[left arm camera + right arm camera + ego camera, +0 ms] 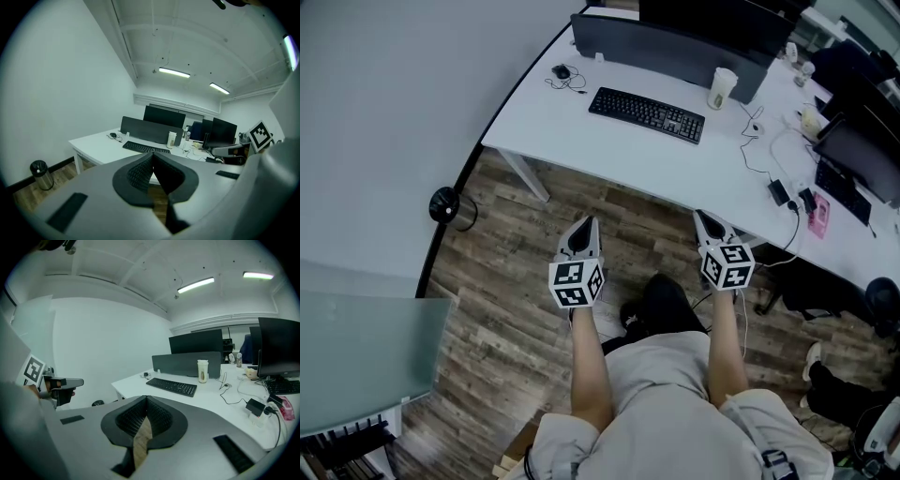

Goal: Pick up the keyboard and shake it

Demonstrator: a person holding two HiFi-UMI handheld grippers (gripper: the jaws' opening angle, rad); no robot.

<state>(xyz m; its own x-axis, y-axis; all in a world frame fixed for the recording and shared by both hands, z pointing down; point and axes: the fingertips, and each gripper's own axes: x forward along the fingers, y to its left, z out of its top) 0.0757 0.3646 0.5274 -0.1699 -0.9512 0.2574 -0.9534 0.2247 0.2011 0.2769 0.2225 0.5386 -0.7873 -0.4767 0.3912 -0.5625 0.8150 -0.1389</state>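
Jaws on your left gripper [587, 225] are pressed together with nothing between them, and your right gripper [703, 220] is clenched empty the same way. You hold both over the wood floor [516, 281], close to the near edge of the white desk [609, 155], tips pointing toward it. The black keyboard [646, 114] lies flat on the desk, well ahead of both grippers and untouched. A paper cup [722, 88] stands just right of it, a mouse [561, 71] off its far-left corner. A small black bin [445, 204] stands on the floor by the wall.
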